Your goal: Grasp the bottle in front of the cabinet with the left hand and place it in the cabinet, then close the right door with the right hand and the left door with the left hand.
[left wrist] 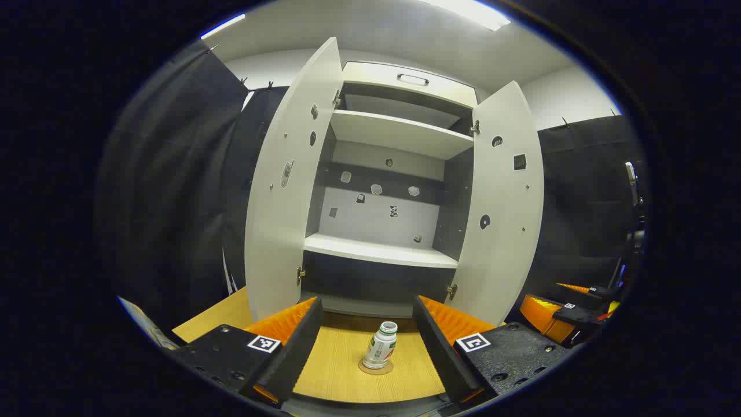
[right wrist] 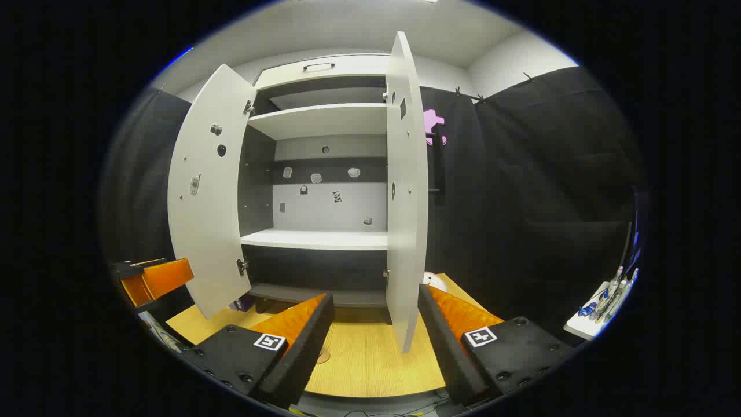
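In the left gripper view, the left gripper [left wrist: 367,330] is at the bottom of the frame with its two fingers spread wide apart, and it holds nothing. Between the fingers, in the lower centre of the frame, the bottle [left wrist: 380,346] stands upright on a small round coaster [left wrist: 375,367] on the wooden table [left wrist: 341,376]. The bottle is white with a white cap and a label with some green and red. It is apart from both fingers and in front of the cabinet [left wrist: 386,191].

The cabinet fills the middle of this frame. Both doors stand open: the left door [left wrist: 286,191] at centre left and the right door [left wrist: 501,202] at centre right. Inside, the white shelf [left wrist: 379,252] is bare, and small stickers are on the back wall. At the lower right edge of the frame the other gripper [left wrist: 570,313] is seen, well apart from the bottle.

In the right gripper view, the right gripper [right wrist: 375,333] is at the bottom with its fingers also wide open and empty. The right door [right wrist: 407,197] is seen almost edge-on in the centre of the frame, its lower corner just above the gap between the fingers. The left door [right wrist: 205,197] is open at centre left. The left gripper [right wrist: 153,281] shows at the lower left edge. At the lower right edge, a small white table [right wrist: 584,327] carries some small items, too small to tell
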Action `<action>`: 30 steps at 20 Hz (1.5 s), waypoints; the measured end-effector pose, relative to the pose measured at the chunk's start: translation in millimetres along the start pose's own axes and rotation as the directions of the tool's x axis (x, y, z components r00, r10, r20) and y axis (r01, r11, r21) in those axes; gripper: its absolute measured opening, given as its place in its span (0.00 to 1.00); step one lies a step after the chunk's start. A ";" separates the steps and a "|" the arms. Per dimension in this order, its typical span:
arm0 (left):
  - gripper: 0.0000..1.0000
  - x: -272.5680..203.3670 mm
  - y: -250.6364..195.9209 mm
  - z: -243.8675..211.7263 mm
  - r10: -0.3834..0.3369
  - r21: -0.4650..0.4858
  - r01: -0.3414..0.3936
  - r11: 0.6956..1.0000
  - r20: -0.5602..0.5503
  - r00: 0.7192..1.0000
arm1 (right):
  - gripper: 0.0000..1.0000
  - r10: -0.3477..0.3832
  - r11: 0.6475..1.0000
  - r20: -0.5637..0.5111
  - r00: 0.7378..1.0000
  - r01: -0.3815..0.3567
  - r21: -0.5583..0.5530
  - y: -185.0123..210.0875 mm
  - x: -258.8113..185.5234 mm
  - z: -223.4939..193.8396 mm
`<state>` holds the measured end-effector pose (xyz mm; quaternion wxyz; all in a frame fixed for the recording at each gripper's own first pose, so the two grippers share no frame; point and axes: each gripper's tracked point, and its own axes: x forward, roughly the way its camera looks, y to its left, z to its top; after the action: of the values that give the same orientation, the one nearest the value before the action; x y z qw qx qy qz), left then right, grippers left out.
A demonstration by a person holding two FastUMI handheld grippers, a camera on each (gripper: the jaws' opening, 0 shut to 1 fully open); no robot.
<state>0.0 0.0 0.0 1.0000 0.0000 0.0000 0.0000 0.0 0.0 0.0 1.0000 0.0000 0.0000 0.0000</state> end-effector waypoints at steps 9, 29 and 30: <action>0.95 -2.9 6.1 -0.7 0.008 0.004 -0.008 1.000 -0.001 1.000 | 0.96 -0.019 1.000 0.011 1.000 0.019 -0.008 -2.4 -5.9 3.6; 0.93 -6.8 -4.3 73.1 -0.024 -0.035 0.025 0.999 0.038 0.999 | 0.96 -0.008 0.998 0.020 1.000 0.010 -0.068 9.9 -22.2 59.1; 0.95 -5.1 -6.2 72.0 -0.031 -0.036 0.033 0.999 0.036 0.999 | 0.96 -0.014 0.997 0.025 1.000 0.015 -0.074 7.9 -21.8 60.3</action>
<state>-5.1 -6.2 72.0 0.9995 -0.0184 -0.0177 -0.0160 -21.8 7.9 60.3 0.9992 -0.0372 -0.0121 -0.0073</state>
